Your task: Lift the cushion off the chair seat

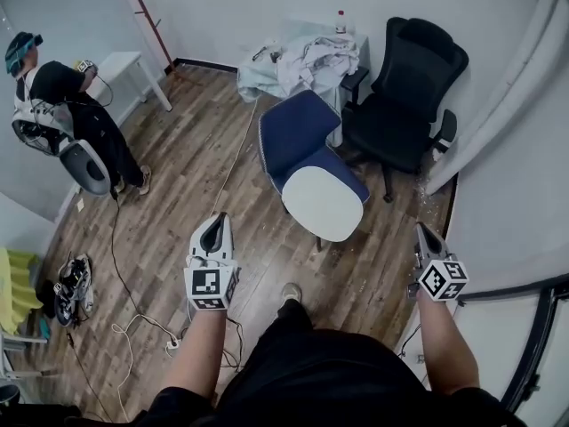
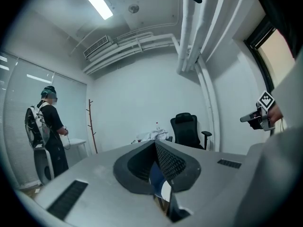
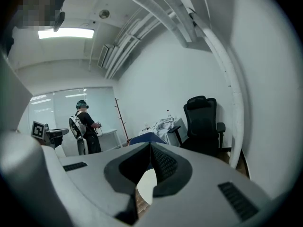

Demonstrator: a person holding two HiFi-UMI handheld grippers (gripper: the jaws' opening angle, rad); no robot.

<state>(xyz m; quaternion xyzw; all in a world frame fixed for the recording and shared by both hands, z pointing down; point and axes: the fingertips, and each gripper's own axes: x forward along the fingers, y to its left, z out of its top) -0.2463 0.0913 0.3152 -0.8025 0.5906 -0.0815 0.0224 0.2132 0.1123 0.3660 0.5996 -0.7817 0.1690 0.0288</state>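
A blue chair [image 1: 298, 136] stands on the wood floor with an oval white cushion [image 1: 322, 203] lying on its seat. Both grippers are held short of it, apart from the cushion. My left gripper [image 1: 217, 217] is to the cushion's lower left, its jaws shut with nothing in them. My right gripper [image 1: 420, 228] is to its lower right, also shut and empty. In the left gripper view, my left gripper [image 2: 155, 143] hides most of the chair; a sliver of cushion [image 2: 165, 189] shows below. In the right gripper view, the cushion [image 3: 146, 183] shows under my right gripper [image 3: 150, 144].
A black office chair [image 1: 404, 87] stands right behind the blue one, beside a table piled with pale cloth [image 1: 302, 60]. Another person [image 1: 71, 105] stands at far left near a white table [image 1: 124, 65]. Cables [image 1: 133, 318] and shoes [image 1: 71, 287] lie on the floor.
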